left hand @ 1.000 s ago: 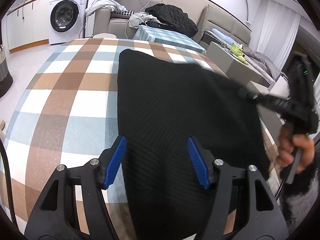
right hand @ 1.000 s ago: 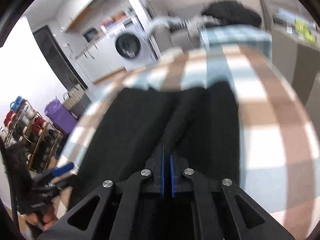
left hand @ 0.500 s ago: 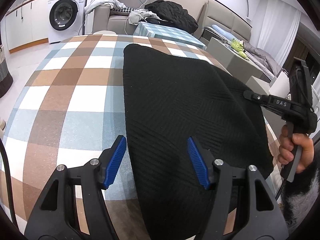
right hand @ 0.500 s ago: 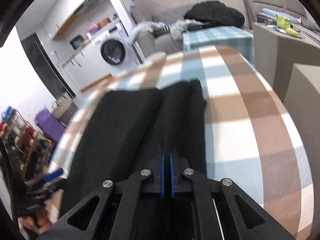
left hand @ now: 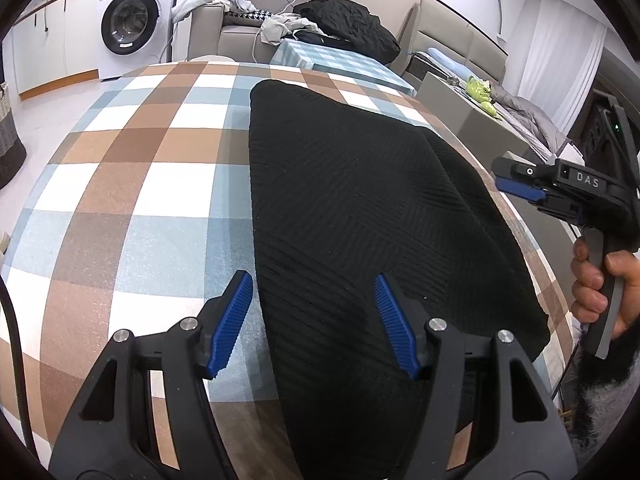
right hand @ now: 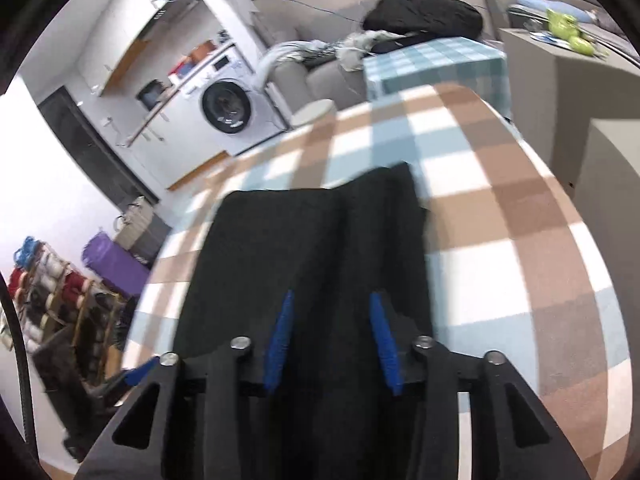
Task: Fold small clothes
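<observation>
Where the left wrist view looks along its own fingers, the left claw (left hand: 314, 324) stands wide open with nothing between its blue pads (left hand: 232, 322), low over the near end of a black knitted garment (left hand: 360, 216). Garment: spread flat on a surface (left hand: 132, 184) covered in a brown, blue and white check cloth, running lengthwise away from the camera, its left edge straight, a fold line along its right side. Right claw (left hand: 516, 188): at the right margin, beside the garment's right edge and apart from it, held by a bare hand (left hand: 600, 284); from this side its opening cannot be told. Background: washing machine (left hand: 136, 20), sofa with a dark heap of clothes (left hand: 352, 24), small table under a teal check cloth (left hand: 340, 64).

Right wrist view, somewhat blurred: right claw (right hand: 332, 344) partly open, blue pads (right hand: 382, 340) apart, gripping nothing, above the garment (right hand: 304, 248), which lies on the checked surface (right hand: 520, 240) with a raised fold running along its length. Washing machine (right hand: 228, 108) beyond; rack of shoes (right hand: 48, 288) and a purple roll (right hand: 116, 260) at the left. Left claw (right hand: 140, 368): only a blue tip shows at the lower left.
</observation>
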`<state>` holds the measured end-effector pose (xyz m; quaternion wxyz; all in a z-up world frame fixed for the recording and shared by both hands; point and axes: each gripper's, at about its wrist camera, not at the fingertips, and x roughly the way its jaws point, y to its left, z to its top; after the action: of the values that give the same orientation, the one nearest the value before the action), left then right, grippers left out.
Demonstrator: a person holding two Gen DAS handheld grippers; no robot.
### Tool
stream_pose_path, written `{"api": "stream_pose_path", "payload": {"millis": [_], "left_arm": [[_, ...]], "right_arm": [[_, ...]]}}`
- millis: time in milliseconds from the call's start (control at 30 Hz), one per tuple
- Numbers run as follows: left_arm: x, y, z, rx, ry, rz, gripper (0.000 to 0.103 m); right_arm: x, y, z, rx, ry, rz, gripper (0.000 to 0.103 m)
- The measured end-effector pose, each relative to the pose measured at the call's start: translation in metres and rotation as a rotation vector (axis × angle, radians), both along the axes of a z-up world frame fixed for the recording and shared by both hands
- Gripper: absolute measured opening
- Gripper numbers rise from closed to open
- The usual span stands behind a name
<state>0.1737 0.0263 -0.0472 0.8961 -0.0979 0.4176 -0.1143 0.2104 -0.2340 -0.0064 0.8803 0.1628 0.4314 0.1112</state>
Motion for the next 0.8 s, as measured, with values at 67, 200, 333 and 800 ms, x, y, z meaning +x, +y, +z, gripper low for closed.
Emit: {"api": "stream_pose_path", "payload": {"millis": [67, 200, 333, 800], "left_arm": [[0.0, 0.002, 0.0, -0.002, 0.0, 0.003, 0.061], [-0.002, 0.005, 0.0, -0.004, 0.0, 0.009, 0.061], [-0.004, 0.006, 0.004, -0.007, -0.006, 0.012, 0.061], [-0.009, -0.005, -0.007, 0.02, 0.021, -0.017, 0.062]], "right_arm": [[0.004, 0.014, -0.002, 0.007, 0.008, 0.059, 0.045], [0.024, 0.036, -0.037, 0.018, 0.107, 0.125, 0.027], [0.03, 0.039, -0.041, -0.01, 0.119, 0.118, 0.01], [0.01, 0.01, -0.045, -0.035, 0.134, 0.062, 0.034]]}}
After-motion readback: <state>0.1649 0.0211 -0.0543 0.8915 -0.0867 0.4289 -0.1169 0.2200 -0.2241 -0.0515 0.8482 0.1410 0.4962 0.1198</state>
